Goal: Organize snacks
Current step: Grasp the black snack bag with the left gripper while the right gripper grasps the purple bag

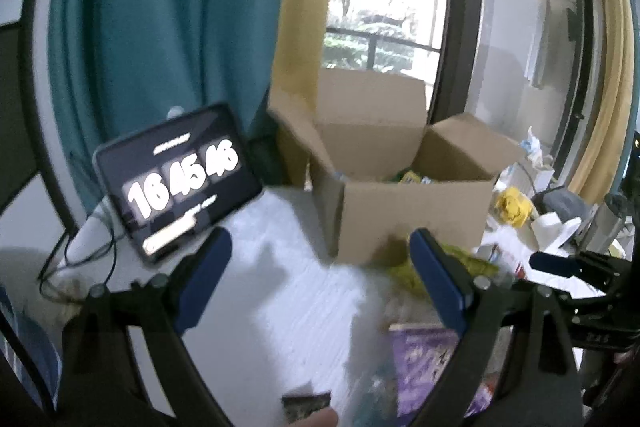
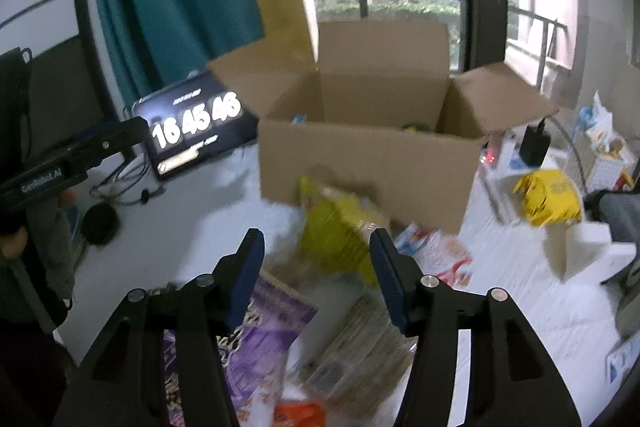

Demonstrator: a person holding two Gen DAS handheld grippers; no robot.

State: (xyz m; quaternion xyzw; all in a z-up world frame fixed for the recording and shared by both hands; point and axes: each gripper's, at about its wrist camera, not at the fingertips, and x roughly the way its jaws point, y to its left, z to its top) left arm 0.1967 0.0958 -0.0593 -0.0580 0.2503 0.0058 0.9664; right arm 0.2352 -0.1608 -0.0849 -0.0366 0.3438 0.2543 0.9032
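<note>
Though few packets already sit in cardboard box [image 2: 368, 163] ahead, most remain: my left hand-held gripper [image 1: 320, 279] wide open, empty; purple packet [image 2: 260, 339] below, yellow bag [image 2: 340, 227] just ahead of my right hand-held gripper [image 2: 316, 275], agape, empty.

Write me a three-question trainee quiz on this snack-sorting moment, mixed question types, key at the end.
1. True or false: the cardboard box has its flaps open.
2. Which gripper has the yellow snack bag between and beyond its fingers in its own view: left or right?
3. Multiple choice: the tablet shows A) a video B) the digits 16 45 46 C) a blank screen.

Key: 1 true. 2 the right gripper; it is open, and so is the left gripper. 3 B.
</note>
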